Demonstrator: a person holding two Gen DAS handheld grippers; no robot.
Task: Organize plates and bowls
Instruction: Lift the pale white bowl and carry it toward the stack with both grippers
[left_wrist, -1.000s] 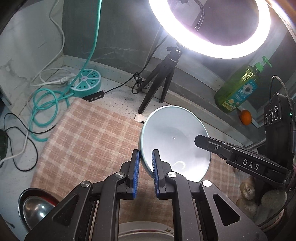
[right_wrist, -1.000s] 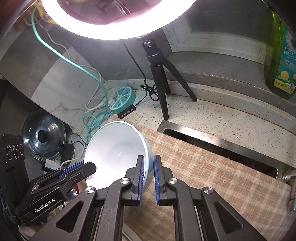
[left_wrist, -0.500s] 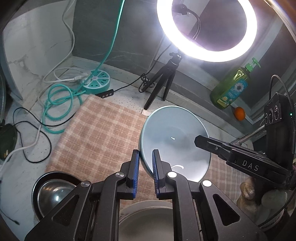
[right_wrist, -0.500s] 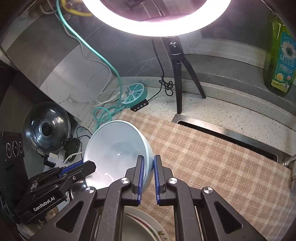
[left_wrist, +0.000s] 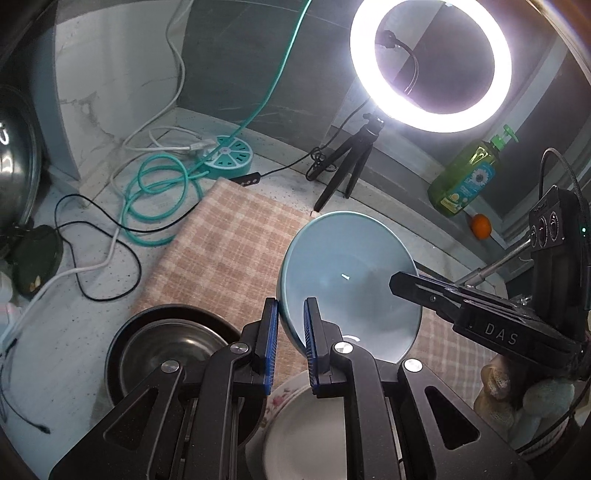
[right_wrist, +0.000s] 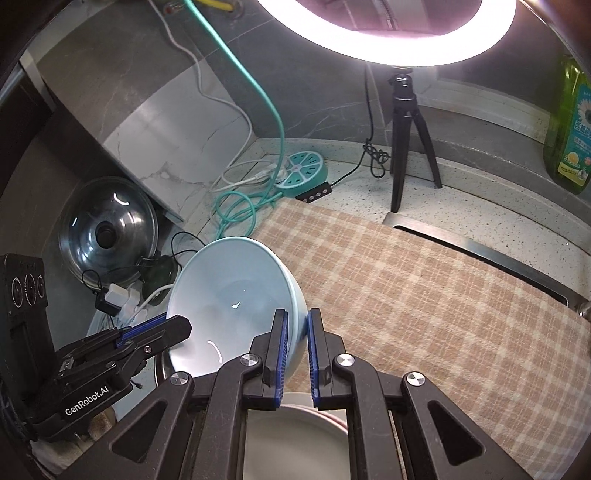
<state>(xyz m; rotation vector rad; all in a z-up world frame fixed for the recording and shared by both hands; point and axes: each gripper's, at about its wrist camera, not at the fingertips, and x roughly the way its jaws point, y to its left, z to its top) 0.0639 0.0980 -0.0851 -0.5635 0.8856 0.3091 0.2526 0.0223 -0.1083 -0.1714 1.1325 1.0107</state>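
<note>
- the left gripper (left_wrist: 290, 334) is clamped on the near-left rim of a pale blue bowl (left_wrist: 351, 280), one blue pad inside the rim and one outside.
- the right gripper (right_wrist: 295, 343) pinches the opposite rim of the same bowl, so the bowl hangs between the two tools, tilted with its hollow facing the cameras.
- from the left wrist view, the right tool's finger lies across the bowl's right side; from the right wrist view, the left tool's finger reaches in at the bowl's lower left.
- directly below the fingers of both grippers sits a white plate with a floral rim (left_wrist: 295, 435).
- left of the left gripper stands a steel bowl inside a dark pan (left_wrist: 166, 354).
- beyond the bowl a checked cloth (right_wrist: 424, 288) covers the counter.
- further back are a ring light on a tripod (left_wrist: 430, 66), a teal power strip (left_wrist: 231, 160) and a green soap bottle (left_wrist: 467, 177).
</note>
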